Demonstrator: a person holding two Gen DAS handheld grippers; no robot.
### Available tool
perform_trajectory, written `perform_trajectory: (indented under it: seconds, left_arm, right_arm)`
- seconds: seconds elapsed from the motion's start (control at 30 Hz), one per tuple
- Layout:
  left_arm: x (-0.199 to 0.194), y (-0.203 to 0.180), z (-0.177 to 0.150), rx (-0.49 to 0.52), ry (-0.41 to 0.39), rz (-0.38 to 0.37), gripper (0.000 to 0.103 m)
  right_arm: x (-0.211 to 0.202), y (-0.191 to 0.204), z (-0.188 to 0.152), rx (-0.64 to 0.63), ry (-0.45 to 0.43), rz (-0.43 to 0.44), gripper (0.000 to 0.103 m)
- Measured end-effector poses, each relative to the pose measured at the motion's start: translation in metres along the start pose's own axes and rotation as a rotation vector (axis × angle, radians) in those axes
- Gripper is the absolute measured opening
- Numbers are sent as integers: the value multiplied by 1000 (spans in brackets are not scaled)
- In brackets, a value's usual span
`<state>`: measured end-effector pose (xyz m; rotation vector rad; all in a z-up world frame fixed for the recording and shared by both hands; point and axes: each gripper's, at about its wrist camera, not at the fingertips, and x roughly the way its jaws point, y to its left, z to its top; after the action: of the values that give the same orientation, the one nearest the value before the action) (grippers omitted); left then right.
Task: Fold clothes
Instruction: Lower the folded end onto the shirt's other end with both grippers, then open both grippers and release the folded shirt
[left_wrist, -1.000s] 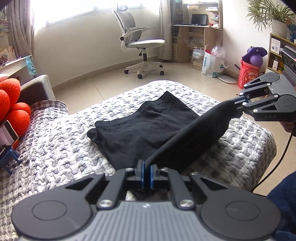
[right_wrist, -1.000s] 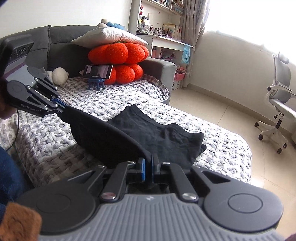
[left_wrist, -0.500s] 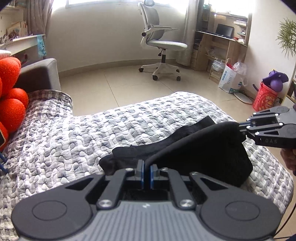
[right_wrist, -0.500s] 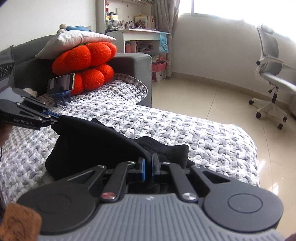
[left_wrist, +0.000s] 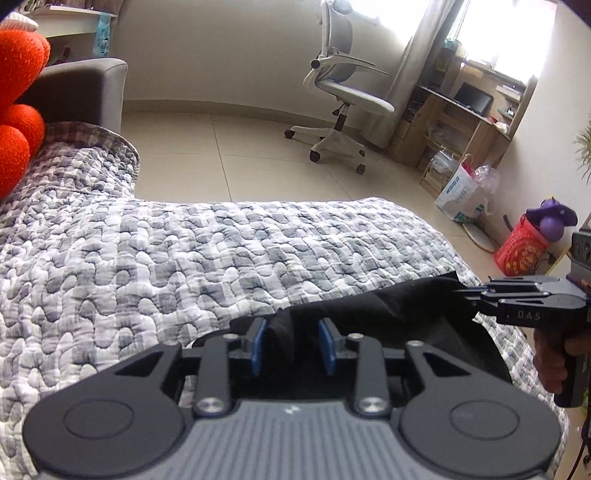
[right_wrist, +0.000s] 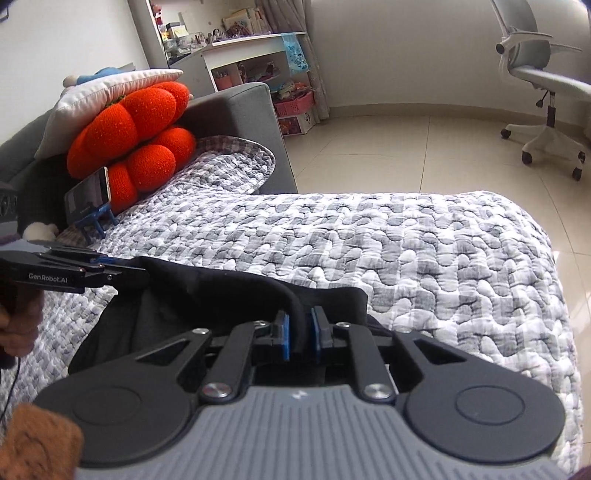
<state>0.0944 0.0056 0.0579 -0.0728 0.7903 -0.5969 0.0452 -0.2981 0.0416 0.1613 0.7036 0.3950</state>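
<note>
Opening, both the left gripper (left_wrist: 291, 345) and right gripper (right_wrist: 299, 332) release the black garment (right_wrist: 207, 314) at the quilted sofa cover's (right_wrist: 424, 251) near edge, cloth loose between each gripper's jaws.

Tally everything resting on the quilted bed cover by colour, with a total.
Black: 1, the black fabric garment
Orange: 1, the orange lobed plush cushion
Blue: 1, the small blue phone stand, holding a phone
Total: 3
</note>
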Motion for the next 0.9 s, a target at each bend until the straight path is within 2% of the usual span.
perform_trajectory:
  seconds: [0.1, 0.13, 0.17, 0.2, 0.33, 0.43, 0.5, 0.57, 0.7, 0.77, 0.83, 0.87, 0.9]
  left_arm:
    - [3, 3, -2, -21, -8, -1, 27]
    - [5, 2, -3, -21, -9, 13, 22]
    - [7, 2, -4, -20, -10, 26, 11]
    - [8, 3, -5, -27, -7, 36, 9]
    - [10, 0, -6, -24, -30, 54, 7]
    - [10, -1, -7, -32, -45, 60, 7]
    - [10, -2, -8, -38, -58, 61, 7]
    - [11, -4, -10, -34, -60, 81, 7]
    - [16, -9, -15, -33, -68, 145, 13]
    - [11, -12, -16, -41, -88, 170, 15]
    - [4, -16, -15, -42, -109, 213, 26]
    - [0, -18, -14, -40, -116, 228, 34]
    - [-4, -20, -13, -38, -124, 243, 38]
  right_arm:
    - [-1, -7, -1, 45, -22, 22, 17]
    - [-2, -11, -1, 73, -35, 33, 17]
    - [-2, -15, -2, 101, -47, 45, 17]
    - [-2, -18, -1, 135, -59, 57, 17]
    - [0, -27, -2, 210, -82, 75, 18]
    - [-2, -28, -4, 217, -99, 57, 18]
    - [-4, -26, -4, 217, -121, 36, 11]
    - [-6, -20, -3, 194, -136, 5, 10]
    - [10, -11, -5, 130, -91, -87, 9]
    - [9, -13, -6, 161, -104, -86, 9]
    - [7, -15, -7, 188, -117, -87, 15]
    - [4, -15, -8, 186, -121, -94, 16]
    - [1, -15, -8, 183, -124, -102, 16]
